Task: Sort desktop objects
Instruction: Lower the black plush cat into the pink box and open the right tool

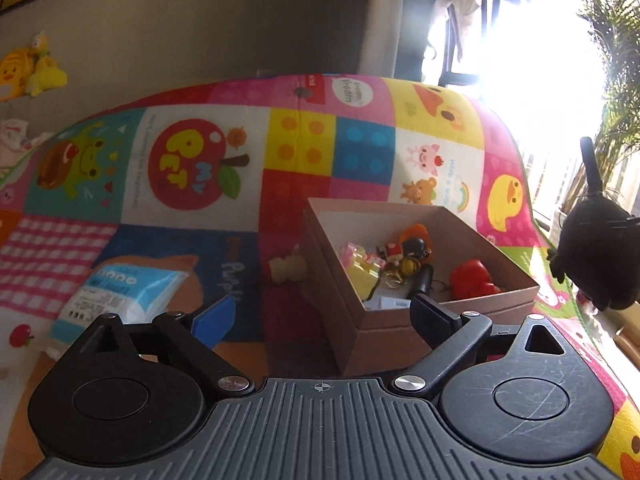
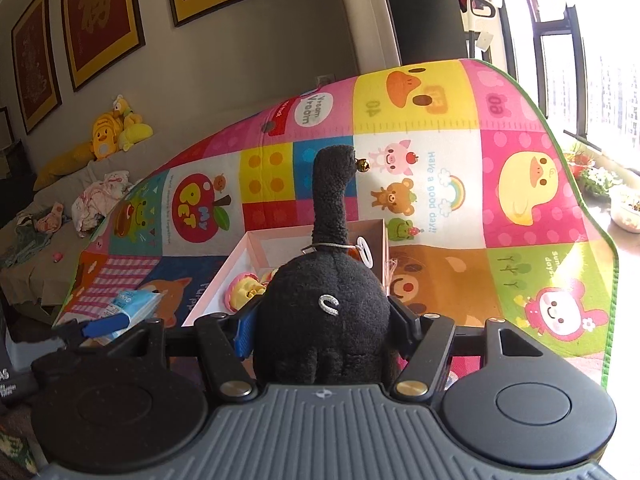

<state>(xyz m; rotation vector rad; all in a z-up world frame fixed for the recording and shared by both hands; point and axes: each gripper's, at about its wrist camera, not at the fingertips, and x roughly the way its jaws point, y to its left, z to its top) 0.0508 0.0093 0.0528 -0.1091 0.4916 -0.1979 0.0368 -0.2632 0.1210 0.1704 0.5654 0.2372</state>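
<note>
Plush headed for the box

The right gripper (image 2: 324, 332) is clamped on the black plush (image 2: 324, 320), held just near of the box (image 2: 224, 280); the left gripper (image 1: 320, 316) hangs empty, jaws apart, near the box's near corner. Best carry the plush over the rim, lower it onto the trinkets (image 1: 400, 264), then release; its tall tail and bell (image 2: 363, 165) may snag the wall. Left on the mat (image 1: 200, 120): a small figure (image 1: 284, 268) and a tissue pack (image 1: 120, 296). Readable mat print: "MY PET", "Vroom Vroom", "Have a good day!!".
</note>
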